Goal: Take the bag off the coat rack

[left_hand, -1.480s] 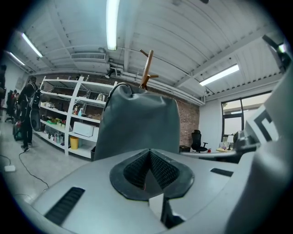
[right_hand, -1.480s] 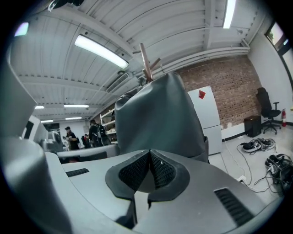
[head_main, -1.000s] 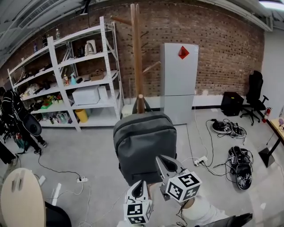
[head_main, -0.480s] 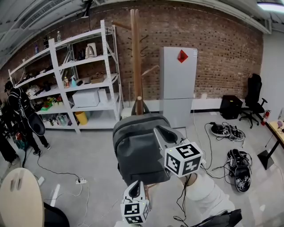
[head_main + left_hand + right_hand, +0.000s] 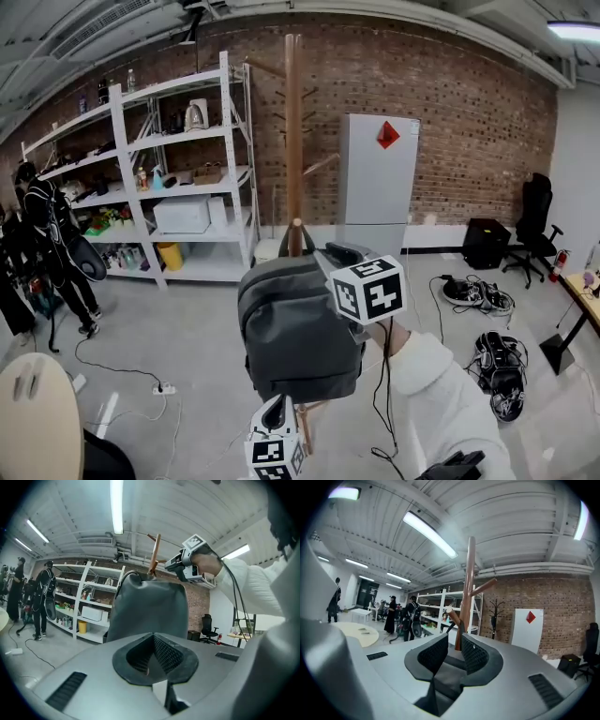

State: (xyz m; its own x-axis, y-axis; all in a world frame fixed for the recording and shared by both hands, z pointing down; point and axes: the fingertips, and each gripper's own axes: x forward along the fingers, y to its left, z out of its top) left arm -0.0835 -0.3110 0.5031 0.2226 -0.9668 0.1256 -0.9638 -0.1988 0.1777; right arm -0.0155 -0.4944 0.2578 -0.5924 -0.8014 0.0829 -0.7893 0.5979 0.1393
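A grey backpack (image 5: 298, 330) hangs by its top handle (image 5: 296, 234) from a peg of the wooden coat rack (image 5: 293, 131). My right gripper (image 5: 339, 251) is raised level with the top of the bag, just right of the handle, jaws open and empty. In the right gripper view the peg and the dark handle (image 5: 451, 619) show just beyond the gap of that gripper (image 5: 454, 642), with the rack's pole (image 5: 467, 583) behind. My left gripper (image 5: 278, 405) is low, below the bag, jaws shut and empty. From the left gripper (image 5: 153, 637) the backpack (image 5: 150, 611) rises ahead.
White shelving (image 5: 178, 178) stands at the back left, a white cabinet (image 5: 377, 187) behind the rack. People (image 5: 47, 244) stand at far left. A round table (image 5: 33, 422) sits at bottom left. Cables and gear (image 5: 497, 347) lie on the floor at right.
My right gripper has risen from in front of the bag's lower part to its top, beside the handle and peg. The left gripper stayed low.
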